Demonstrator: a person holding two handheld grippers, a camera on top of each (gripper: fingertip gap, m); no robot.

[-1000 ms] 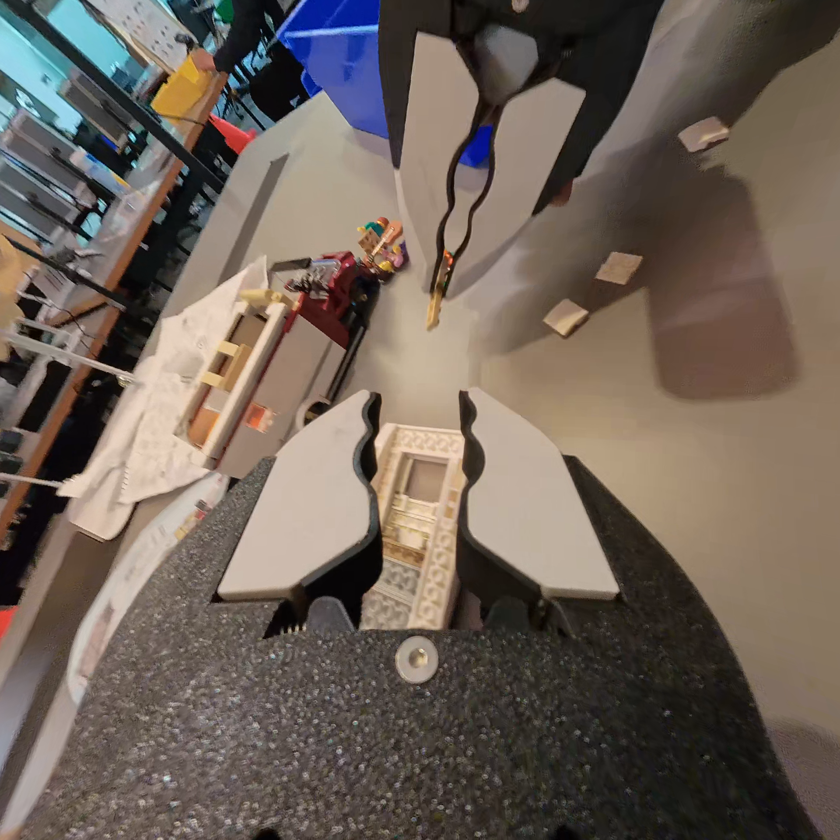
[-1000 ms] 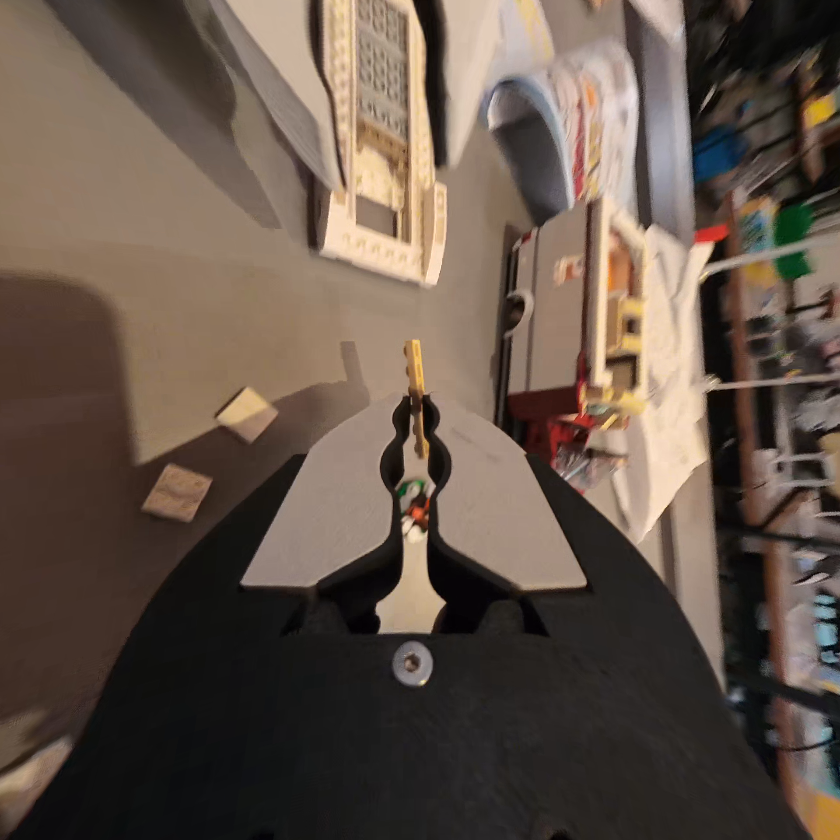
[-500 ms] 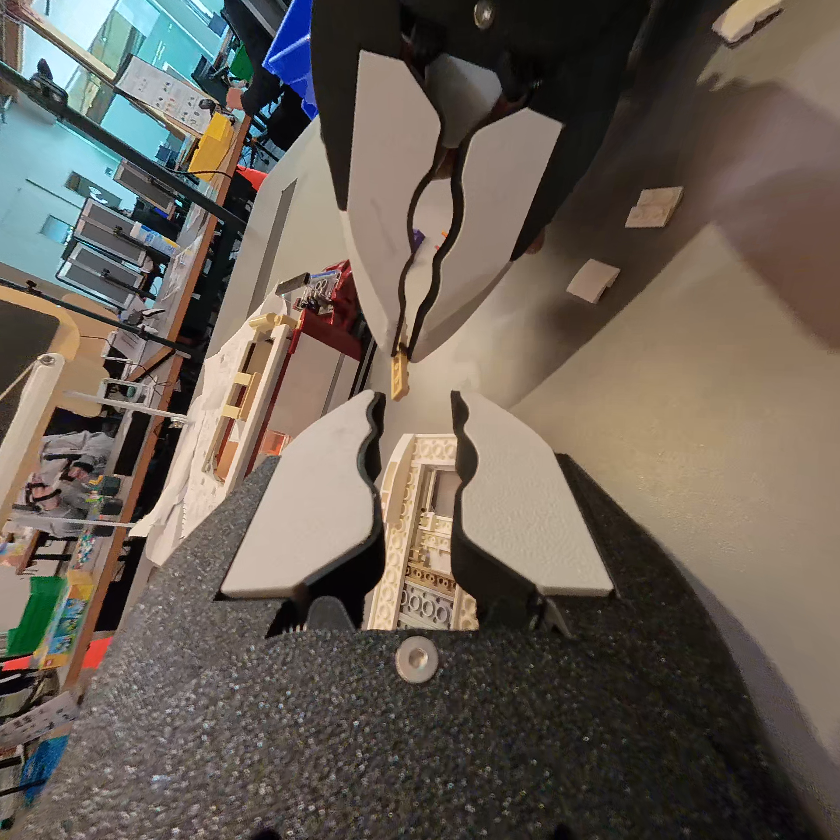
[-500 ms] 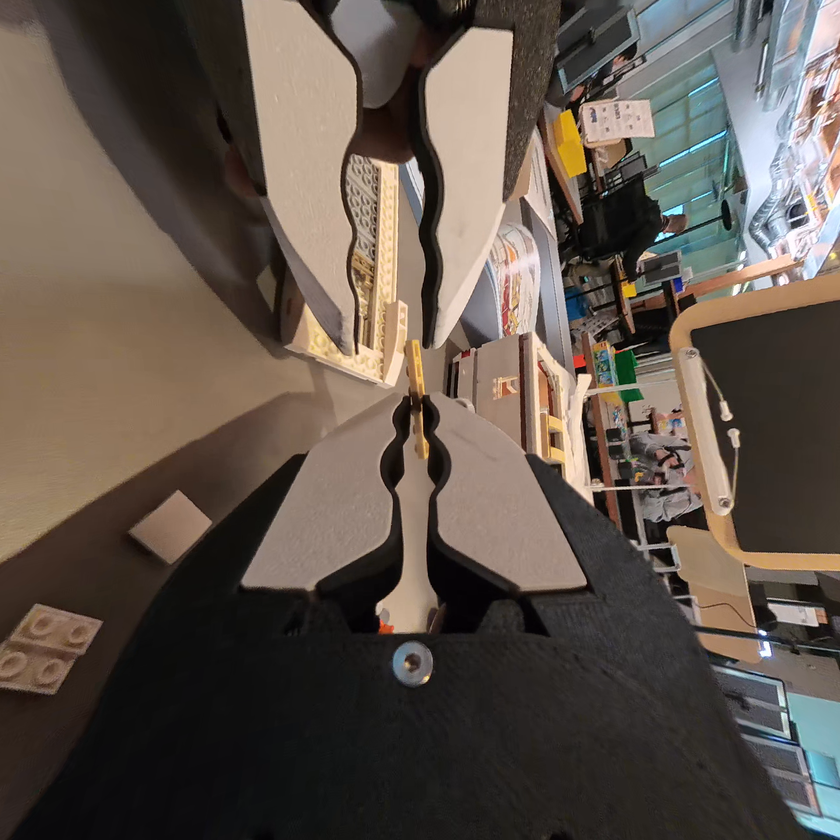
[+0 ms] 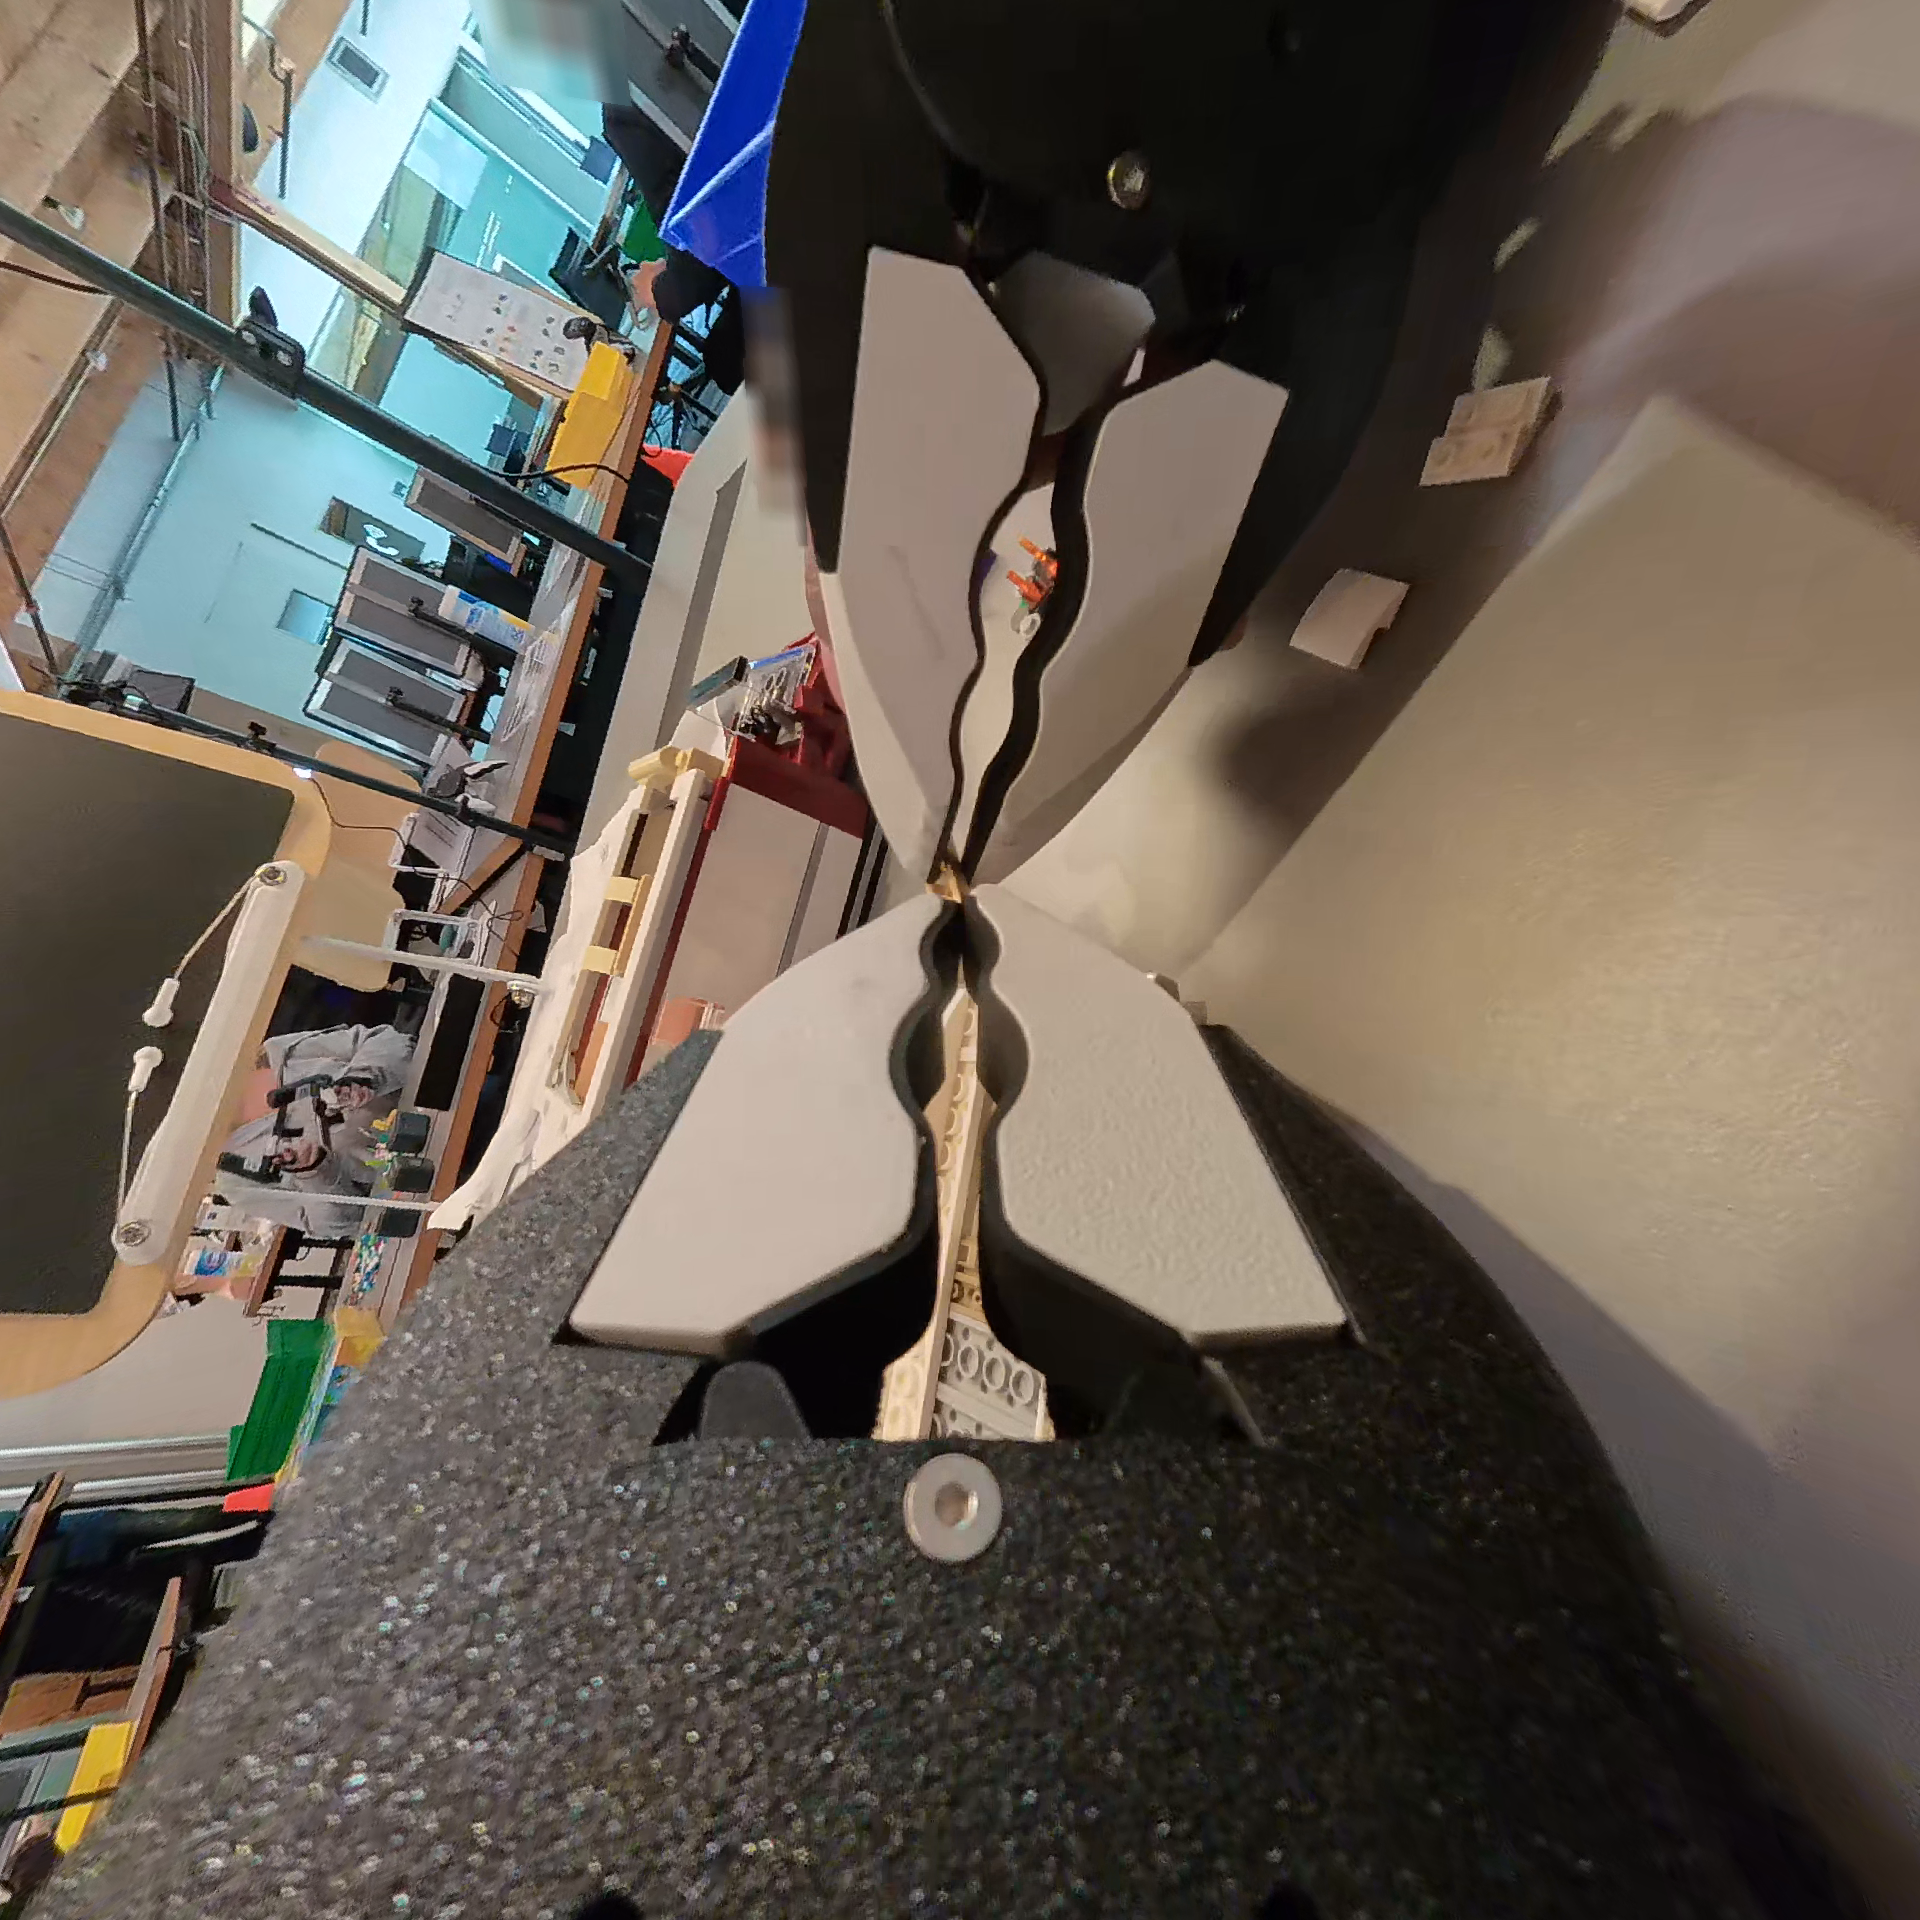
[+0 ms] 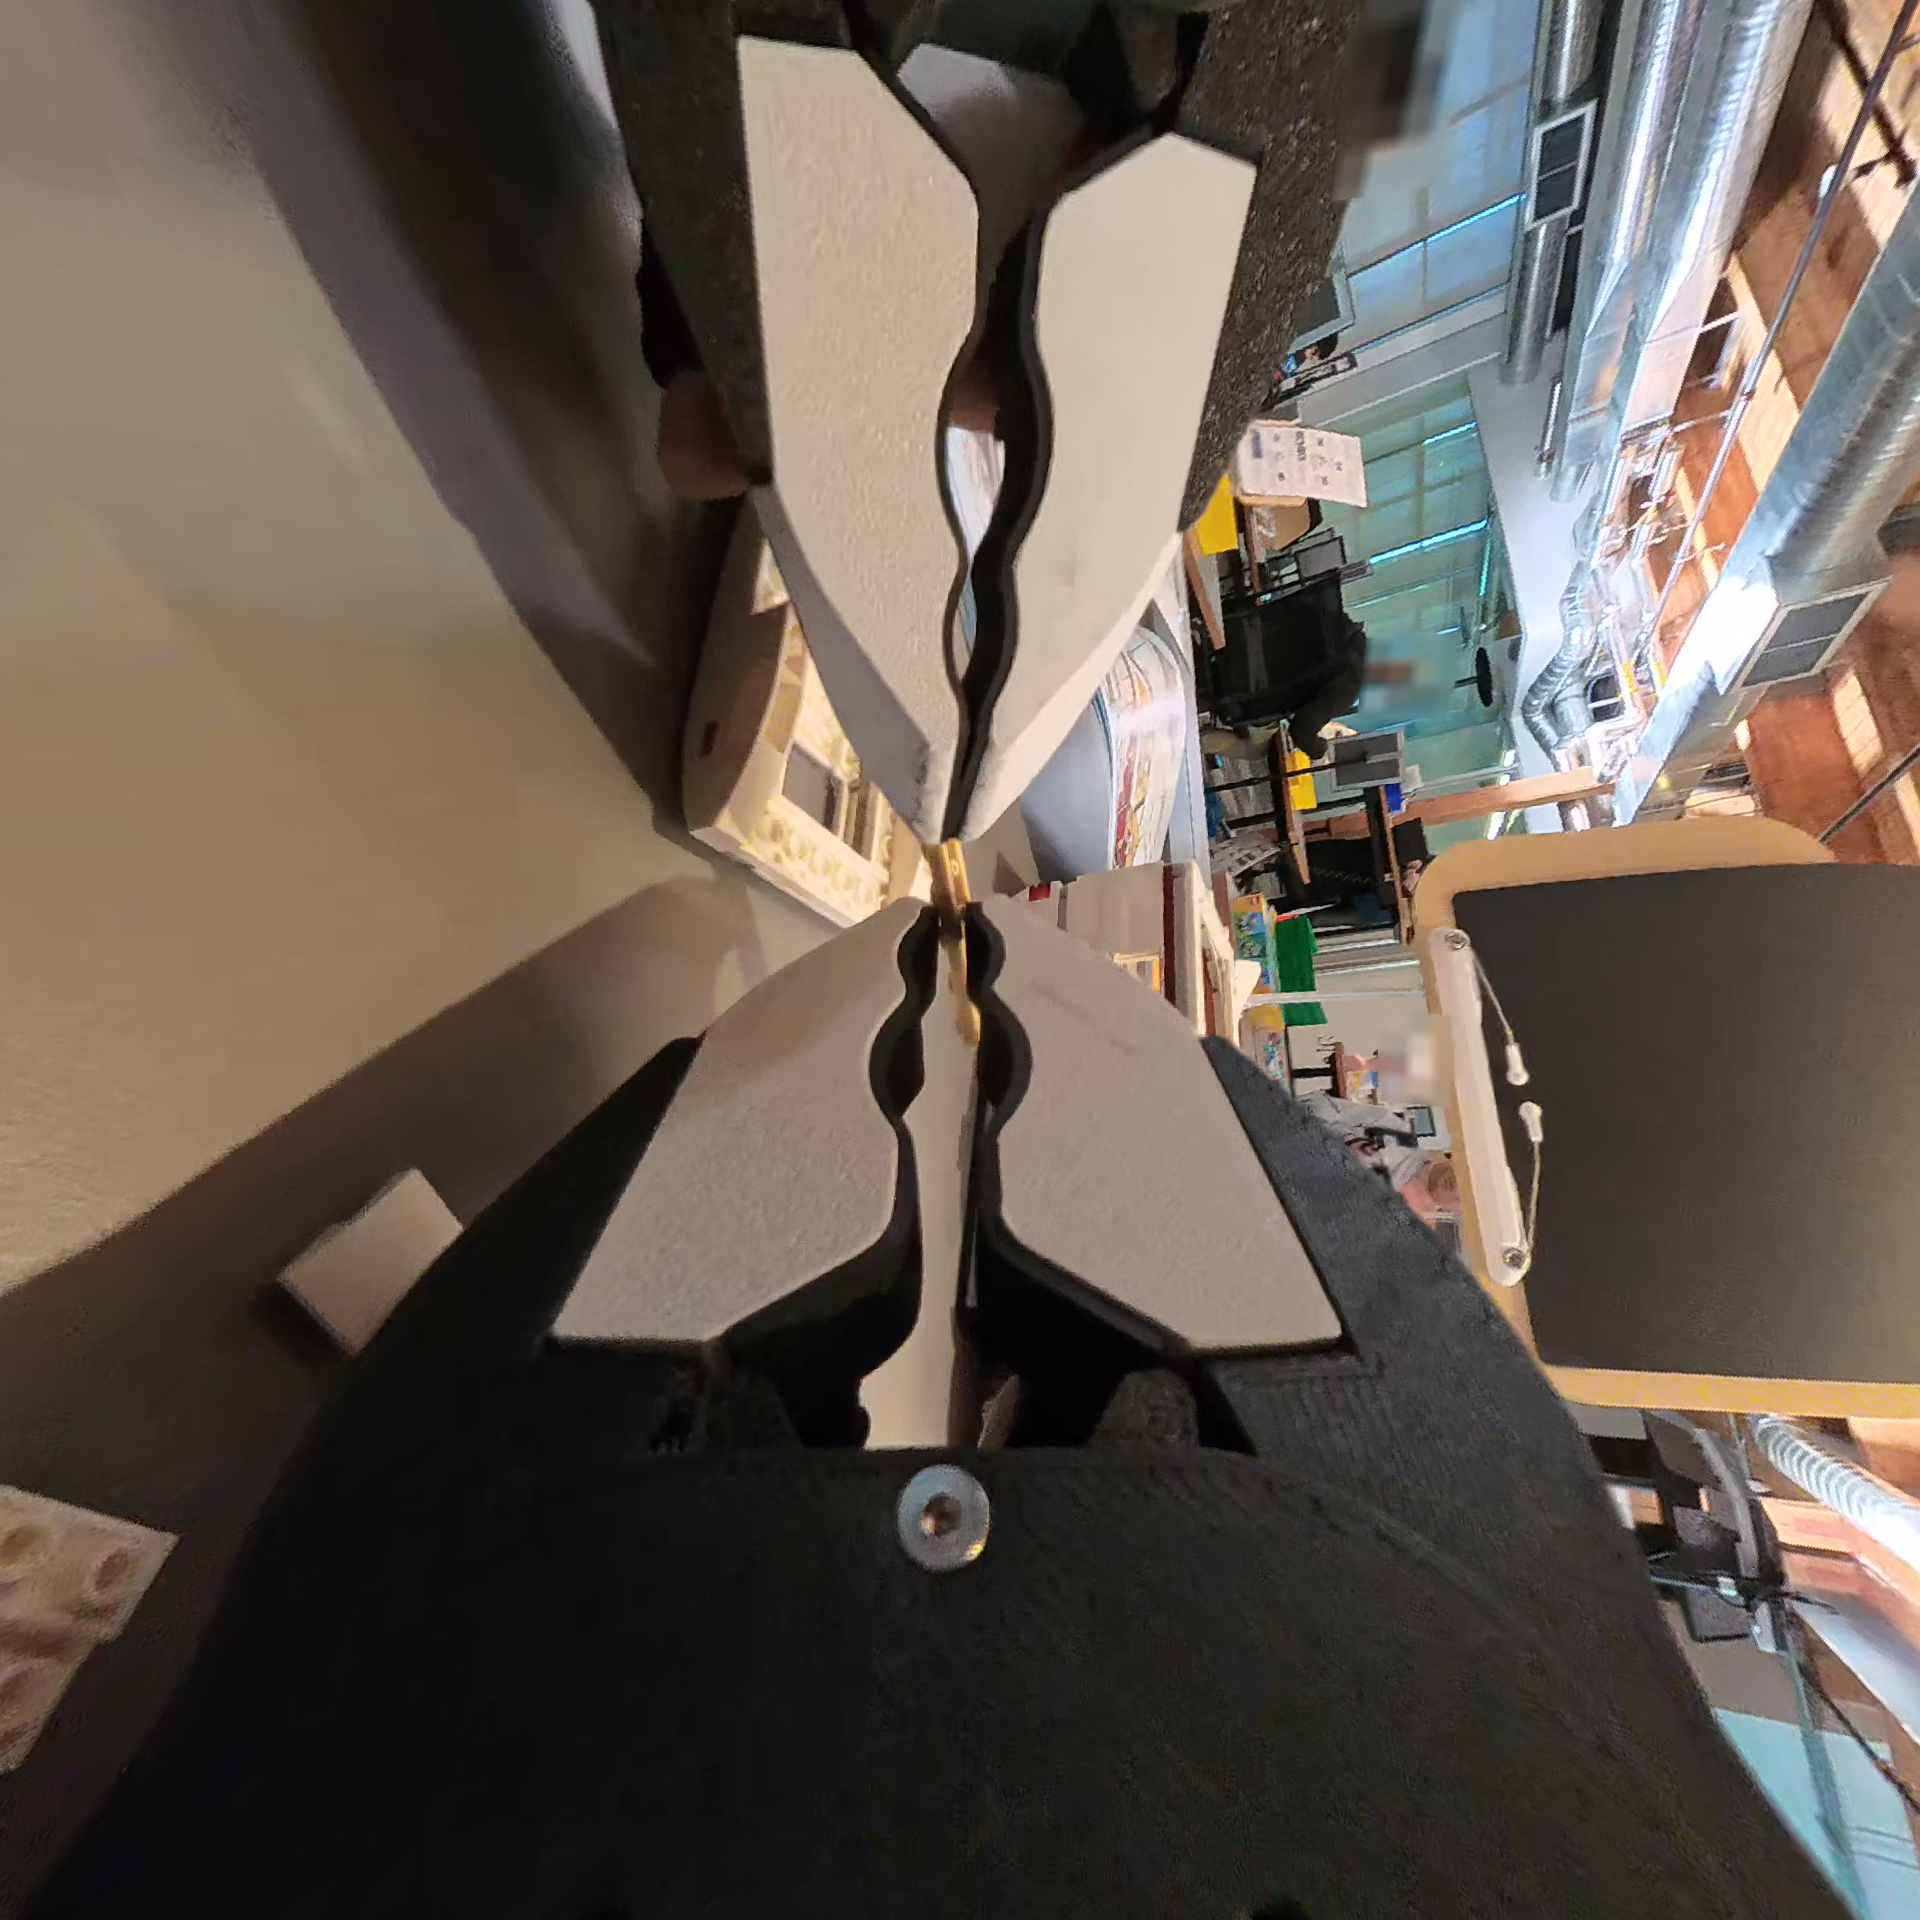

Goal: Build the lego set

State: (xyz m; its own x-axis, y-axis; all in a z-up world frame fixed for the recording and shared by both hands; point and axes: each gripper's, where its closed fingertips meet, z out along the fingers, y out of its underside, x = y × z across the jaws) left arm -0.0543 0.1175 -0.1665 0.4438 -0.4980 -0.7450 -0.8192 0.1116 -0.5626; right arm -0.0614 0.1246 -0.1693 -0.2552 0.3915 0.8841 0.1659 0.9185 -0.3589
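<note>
My right gripper (image 6: 948, 925) is shut on a thin tan plate (image 6: 951, 883) that sticks out past its fingertips. My left gripper (image 5: 958, 920) meets it tip to tip above the table, and its fingers are shut on the plate's free end (image 5: 948, 885). Each gripper also shows in the other's view: the right one (image 5: 961, 862) and the left one (image 6: 945, 831). A cream and grey window-frame assembly (image 6: 790, 831) lies flat on the table under the left gripper. It also shows through the left jaws (image 5: 966, 1382).
A red and grey model building (image 5: 769, 862) stands on a paper sheet to the left. Loose pale pieces (image 5: 1345, 618) (image 5: 1486, 431) lie on the table to the right. An instruction booklet (image 6: 1143, 748) lies beyond the assembly. A blue bin (image 5: 727, 156) is at the back. Less than 4 cm separates the two grippers' tips.
The grippers moved together until tip to tip. My left gripper, open over the assembly before, has shut on the free end of the tan plate. The right one kept its grip.
</note>
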